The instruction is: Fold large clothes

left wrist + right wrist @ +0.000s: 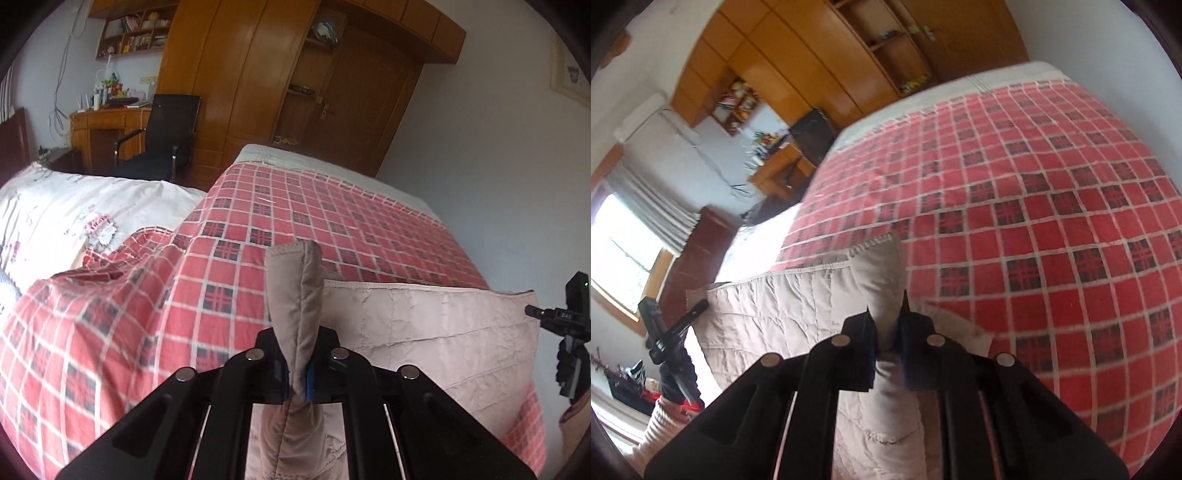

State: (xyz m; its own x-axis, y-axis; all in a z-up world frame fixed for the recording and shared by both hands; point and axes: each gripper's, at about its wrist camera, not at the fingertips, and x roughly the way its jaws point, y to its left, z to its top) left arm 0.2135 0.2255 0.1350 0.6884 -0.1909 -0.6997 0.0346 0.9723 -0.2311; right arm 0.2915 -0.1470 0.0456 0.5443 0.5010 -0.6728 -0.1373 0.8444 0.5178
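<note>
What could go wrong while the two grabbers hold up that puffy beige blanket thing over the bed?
1. The left gripper pinches only a thin bunched corner of the beige quilted garment; it might slip out.
2. The right gripper also holds just a corner, so if the two pull unevenly, the top edge could sag and the fold come out crooked.
3. The red checked bedspread is rumpled on one side, so the garment might land bumpy there.

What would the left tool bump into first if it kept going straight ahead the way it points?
Probably the red checked bedspread. The left tool already pinches a corner of the beige quilted garment, and beyond that lies only the bed; depth is hard to judge.
</note>
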